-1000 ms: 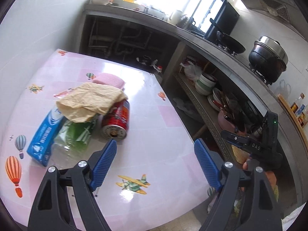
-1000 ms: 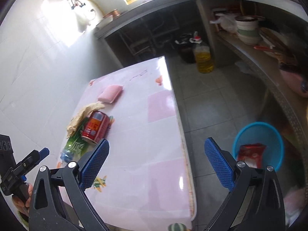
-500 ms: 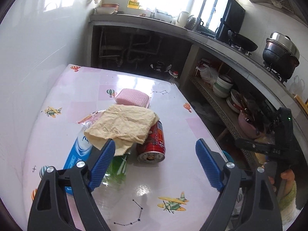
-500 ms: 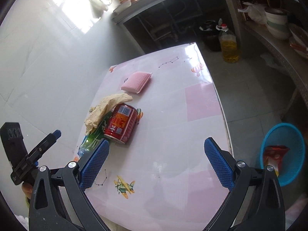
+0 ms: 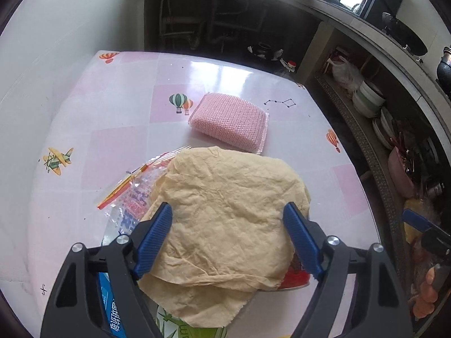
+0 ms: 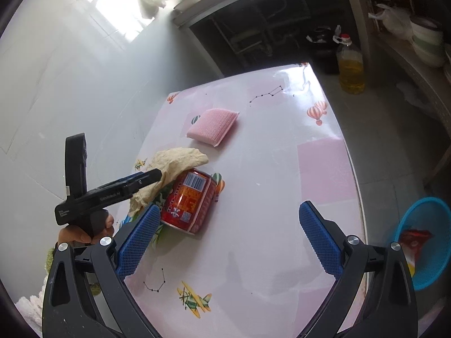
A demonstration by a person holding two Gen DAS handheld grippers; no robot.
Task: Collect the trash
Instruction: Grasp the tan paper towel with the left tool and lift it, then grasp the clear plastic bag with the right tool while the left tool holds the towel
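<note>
A crumpled tan paper napkin point(image 5: 228, 214) lies on top of a trash pile on the pink table point(image 5: 118, 107). My left gripper point(image 5: 228, 236) is open, its blue fingers on either side of the napkin just above it. Under the napkin lie a red can point(image 6: 188, 200), a clear plastic bag point(image 5: 135, 194), a blue packet point(image 5: 111, 307) and a green wrapper point(image 5: 172, 324). My right gripper point(image 6: 229, 242) is open and empty over the table, its left finger next to the can. The napkin also shows in the right wrist view point(image 6: 174, 163).
A pink sponge point(image 5: 229, 121) lies beyond the pile. A blue waste basket point(image 6: 422, 239) with red trash inside stands on the floor right of the table. An oil bottle point(image 6: 349, 64) and shelves of dishes point(image 5: 369, 98) are beyond. A white wall runs along the left.
My left gripper has moved forward and down over the pile, so its fingers now straddle the napkin. My right gripper has moved closer to the can.
</note>
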